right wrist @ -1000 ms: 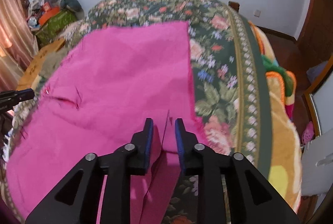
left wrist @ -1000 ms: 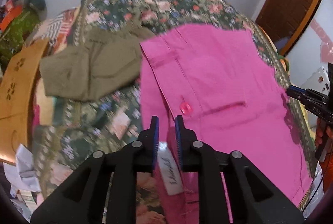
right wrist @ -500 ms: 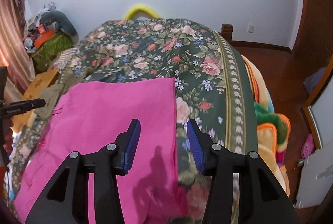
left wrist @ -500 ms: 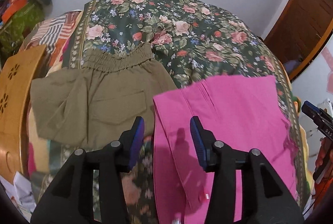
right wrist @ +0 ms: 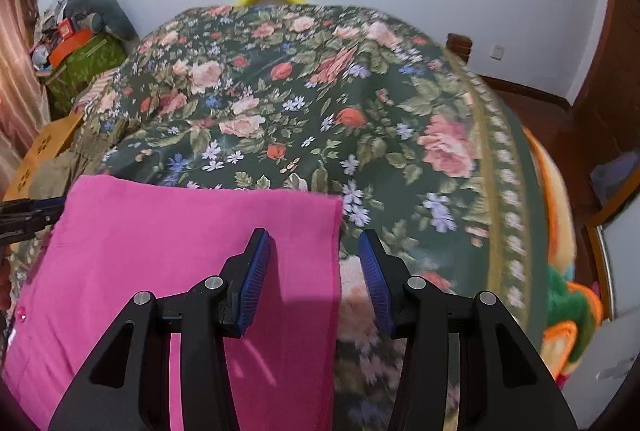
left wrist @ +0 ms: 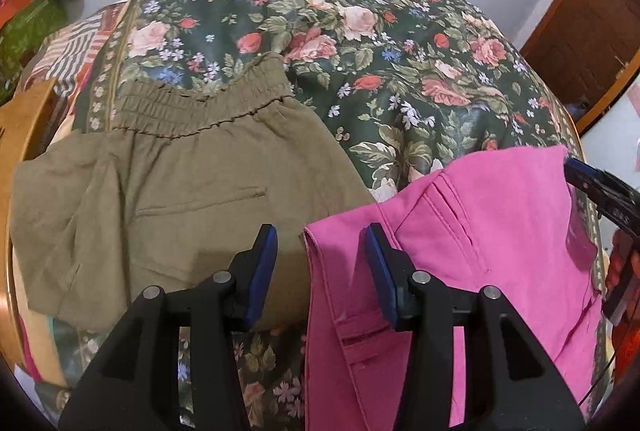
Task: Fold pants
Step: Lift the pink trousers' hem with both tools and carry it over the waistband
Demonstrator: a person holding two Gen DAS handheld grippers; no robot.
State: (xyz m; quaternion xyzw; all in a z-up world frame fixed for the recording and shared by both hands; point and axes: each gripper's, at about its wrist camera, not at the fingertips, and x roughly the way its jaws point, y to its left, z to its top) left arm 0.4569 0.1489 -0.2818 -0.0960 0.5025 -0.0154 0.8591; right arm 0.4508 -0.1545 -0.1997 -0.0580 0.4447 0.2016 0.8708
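Left wrist view: left gripper [left wrist: 321, 263] jaws spread, holding nothing, straddling the near left edge of the pink pants [left wrist: 460, 243]. Right gripper [right wrist: 314, 267] also released, astride their right edge. Pants lie folded flat on the floral bedspread [right wrist: 304, 99], long axis running toward the person. Olive pants [left wrist: 172, 199] sit just left, touching.
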